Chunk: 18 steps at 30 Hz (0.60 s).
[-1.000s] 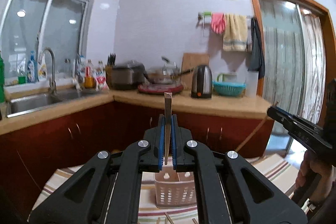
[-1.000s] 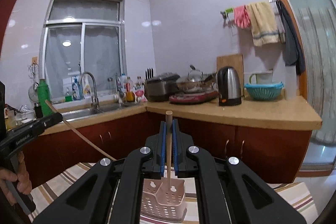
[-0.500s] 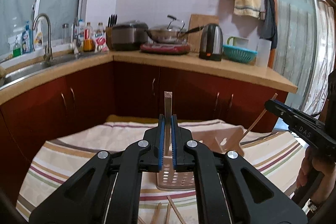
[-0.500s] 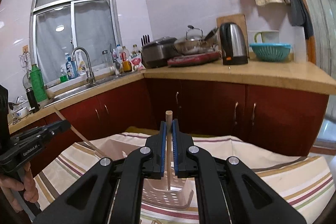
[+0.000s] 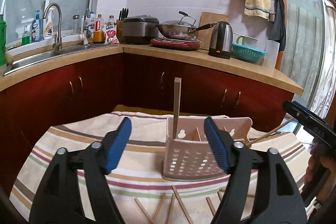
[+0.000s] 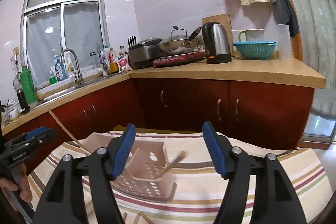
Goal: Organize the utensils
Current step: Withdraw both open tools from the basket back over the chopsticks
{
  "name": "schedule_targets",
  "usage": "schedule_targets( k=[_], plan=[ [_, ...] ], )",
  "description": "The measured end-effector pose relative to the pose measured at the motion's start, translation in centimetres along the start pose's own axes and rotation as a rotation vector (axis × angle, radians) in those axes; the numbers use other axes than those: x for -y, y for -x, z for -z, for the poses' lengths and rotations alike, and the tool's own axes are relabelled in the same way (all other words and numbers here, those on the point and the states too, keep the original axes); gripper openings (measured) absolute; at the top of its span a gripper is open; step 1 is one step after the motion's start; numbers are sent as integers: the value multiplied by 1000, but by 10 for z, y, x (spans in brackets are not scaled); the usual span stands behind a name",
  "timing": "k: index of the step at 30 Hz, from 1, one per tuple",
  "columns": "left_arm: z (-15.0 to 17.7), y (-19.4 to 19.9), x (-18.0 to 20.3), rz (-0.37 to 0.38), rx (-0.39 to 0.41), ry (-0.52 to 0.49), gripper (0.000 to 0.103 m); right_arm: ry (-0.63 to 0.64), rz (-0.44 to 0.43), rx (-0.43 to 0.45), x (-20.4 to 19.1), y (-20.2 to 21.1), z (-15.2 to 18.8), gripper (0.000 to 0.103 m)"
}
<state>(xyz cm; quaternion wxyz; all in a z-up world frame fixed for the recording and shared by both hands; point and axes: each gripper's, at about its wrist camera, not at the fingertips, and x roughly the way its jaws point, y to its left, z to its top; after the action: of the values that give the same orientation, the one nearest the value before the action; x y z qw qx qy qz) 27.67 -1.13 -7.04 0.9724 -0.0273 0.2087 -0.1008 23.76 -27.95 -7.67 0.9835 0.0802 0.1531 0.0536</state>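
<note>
A pink perforated utensil basket [image 5: 197, 152] stands on a striped tablecloth [image 5: 136, 140]. My left gripper [image 5: 168, 144] is open just above and in front of it. One wooden chopstick [image 5: 176, 106] stands upright in the basket's left compartment. In the right wrist view my right gripper [image 6: 168, 150] is open over the same basket [image 6: 145, 173], and a chopstick [image 6: 173, 163] leans tilted inside it. Several loose chopsticks [image 5: 172, 207] lie on the cloth in front of the basket.
Red cabinets [image 5: 147, 81] and a wooden counter [image 5: 231, 62] with kettle [image 5: 220, 40], wok [image 5: 178, 28] and teal colander [image 5: 247, 54] stand behind the table. A sink [image 5: 42, 54] is at the left. The right gripper shows at the right edge of the left wrist view [image 5: 308, 125].
Both grippers have tilted down toward the table and opened. Each has let go of its chopstick, and both sticks are now in the basket.
</note>
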Motion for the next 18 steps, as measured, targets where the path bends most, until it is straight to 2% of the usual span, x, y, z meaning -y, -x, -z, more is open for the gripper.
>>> schedule_targets(
  k=[4, 10, 18],
  plan=[
    [10, 19, -4, -16, -2, 15, 77, 4, 27, 11, 5, 20, 3, 70],
    [41, 53, -2, -73, -15, 15, 77, 8, 63, 10, 11, 52, 19, 70],
    [101, 84, 17, -117, -99, 17, 77, -2, 98, -47, 14, 102, 78, 70]
  ],
)
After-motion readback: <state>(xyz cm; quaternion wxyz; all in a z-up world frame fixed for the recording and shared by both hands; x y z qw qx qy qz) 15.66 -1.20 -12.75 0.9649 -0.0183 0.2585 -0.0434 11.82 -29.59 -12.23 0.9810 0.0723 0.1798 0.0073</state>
